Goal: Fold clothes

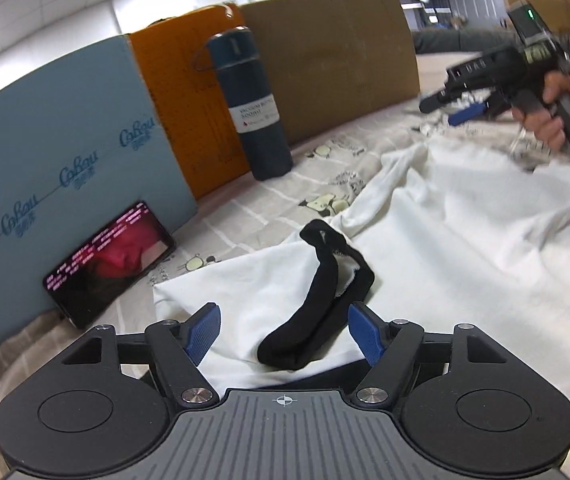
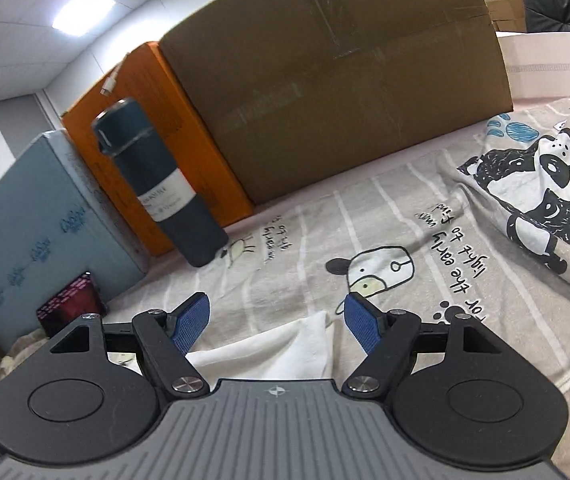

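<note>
A white T-shirt [image 1: 445,240] with a black collar [image 1: 317,292] lies spread on the patterned bedsheet [image 1: 269,200]. My left gripper [image 1: 285,330] is open just above the collar, with blue pads [image 1: 205,332] on either side of it and nothing held. My right gripper [image 2: 277,326] is open over a white corner of the shirt [image 2: 285,348], not closed on it. In the left wrist view the right gripper [image 1: 457,108] shows at the far right, held in a hand above the shirt's far edge.
A dark teal bottle [image 1: 251,108] stands against an orange box [image 1: 177,120], between a blue box [image 1: 57,152] and a large brown carton [image 2: 345,80]. A phone [image 1: 113,264] with a lit screen leans on the blue box. The sheet has cartoon cow prints [image 2: 377,268].
</note>
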`<act>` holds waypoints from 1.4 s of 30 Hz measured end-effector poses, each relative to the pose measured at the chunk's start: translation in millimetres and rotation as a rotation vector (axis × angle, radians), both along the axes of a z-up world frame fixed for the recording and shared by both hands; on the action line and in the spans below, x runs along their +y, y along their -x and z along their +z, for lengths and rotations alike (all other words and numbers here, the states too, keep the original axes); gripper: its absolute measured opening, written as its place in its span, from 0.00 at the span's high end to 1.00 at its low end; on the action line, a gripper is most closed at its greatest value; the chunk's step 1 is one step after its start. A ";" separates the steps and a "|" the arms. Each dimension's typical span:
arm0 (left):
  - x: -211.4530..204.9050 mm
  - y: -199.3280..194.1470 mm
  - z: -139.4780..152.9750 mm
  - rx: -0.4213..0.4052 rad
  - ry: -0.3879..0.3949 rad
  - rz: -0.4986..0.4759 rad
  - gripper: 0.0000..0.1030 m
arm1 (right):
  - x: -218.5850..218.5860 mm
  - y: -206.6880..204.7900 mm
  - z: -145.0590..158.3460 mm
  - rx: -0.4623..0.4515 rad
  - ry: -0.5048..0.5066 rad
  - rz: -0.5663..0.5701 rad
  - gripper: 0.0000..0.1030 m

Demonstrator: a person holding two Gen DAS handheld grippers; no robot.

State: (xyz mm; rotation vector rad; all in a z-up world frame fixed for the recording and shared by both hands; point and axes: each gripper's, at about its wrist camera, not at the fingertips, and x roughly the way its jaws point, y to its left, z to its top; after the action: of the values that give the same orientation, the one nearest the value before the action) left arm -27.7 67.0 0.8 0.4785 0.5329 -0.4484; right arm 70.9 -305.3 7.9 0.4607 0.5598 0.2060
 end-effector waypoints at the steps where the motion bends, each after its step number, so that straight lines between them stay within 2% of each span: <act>1: -2.0 -1.9 -2.1 0.004 -0.011 -0.001 0.30 | -0.7 -1.0 -1.9 0.002 -0.003 -0.002 0.29; 6: -9.5 -12.7 -8.7 0.024 -0.036 -0.001 0.30 | -5.3 -3.1 -8.6 0.008 -0.024 -0.007 0.29; 11: -12.1 -29.3 -11.5 0.044 -0.023 0.003 0.30 | -6.1 -4.4 -12.5 0.012 -0.034 0.003 0.29; 19: -19.5 -46.9 -5.2 0.086 0.084 -0.048 0.30 | -9.9 -7.5 -19.5 0.040 -0.044 -0.007 0.30; 25: -18.1 -58.5 -8.3 0.130 0.146 -0.029 0.30 | -19.6 -7.1 -23.7 0.048 -0.109 -0.005 0.29; 30: -16.9 -68.1 -11.0 0.166 0.199 -0.014 0.32 | -16.2 -8.7 -25.3 0.059 -0.105 0.052 0.29; 32: -16.5 -72.0 -12.0 0.181 0.219 -0.008 0.50 | -14.5 -10.0 -25.9 0.059 -0.106 0.082 0.29; 33: -16.2 -73.9 -12.6 0.188 0.230 -0.004 0.70 | -14.1 -10.9 -26.6 0.060 -0.109 0.092 0.29; 34: -16.0 -75.8 -13.1 0.195 0.240 -0.001 0.79 | -12.9 -11.3 -27.0 0.058 -0.102 0.100 0.30; 35: -15.9 -75.9 -12.4 0.180 0.231 0.006 0.91 | -11.2 -11.4 -27.2 0.054 -0.090 0.106 0.31; 36: -15.9 -75.1 -11.3 0.155 0.213 0.015 0.92 | -9.4 -11.4 -27.4 0.050 -0.077 0.112 0.33; 38: -17.2 -72.2 -6.4 0.084 0.160 0.034 0.93 | -5.0 -11.2 -27.8 0.043 -0.046 0.127 0.53; 39: -18.8 -71.2 -3.1 0.045 0.131 0.042 0.93 | -1.6 -10.7 -27.9 0.040 -0.025 0.139 0.57; 41: -23.7 -70.9 3.3 -0.047 0.056 0.050 0.93 | 4.5 -9.9 -27.9 0.034 0.008 0.168 0.80; 42: -25.7 -72.8 6.6 -0.080 0.034 0.056 0.93 | 6.9 -9.1 -27.0 0.027 0.020 0.178 0.86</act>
State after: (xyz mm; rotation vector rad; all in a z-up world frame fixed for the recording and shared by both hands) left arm 45.1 41.4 7.4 0.4465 0.4598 -0.3828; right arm 80.0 -298.4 -19.2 0.3946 0.6298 0.3647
